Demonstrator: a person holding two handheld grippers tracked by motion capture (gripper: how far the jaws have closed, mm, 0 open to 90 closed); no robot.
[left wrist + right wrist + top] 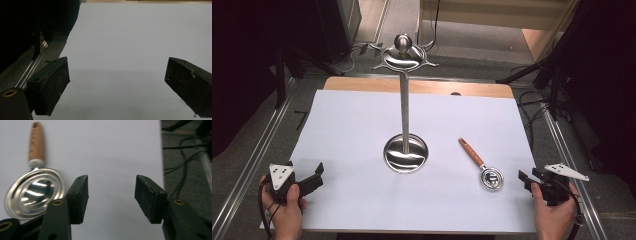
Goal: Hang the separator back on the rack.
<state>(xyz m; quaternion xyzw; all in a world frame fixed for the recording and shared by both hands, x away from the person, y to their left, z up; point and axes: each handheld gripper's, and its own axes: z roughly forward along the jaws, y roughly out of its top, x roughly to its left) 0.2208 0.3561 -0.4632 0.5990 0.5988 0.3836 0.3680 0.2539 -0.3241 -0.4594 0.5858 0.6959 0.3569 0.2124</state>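
Right, the wooden-handled strainer spoon lies flat at five o'clock from the metal stand. Light, stiff, slick bowl, so I'd pinch the handle. Right gripper gapes beside it, empty; left gripper released. White sheet on wooden table, dark room.

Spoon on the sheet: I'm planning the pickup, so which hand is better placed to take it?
Right. The right tool sits just beside the spoon, jaws apart and empty. The left tool is across the sheet, beyond the stand.
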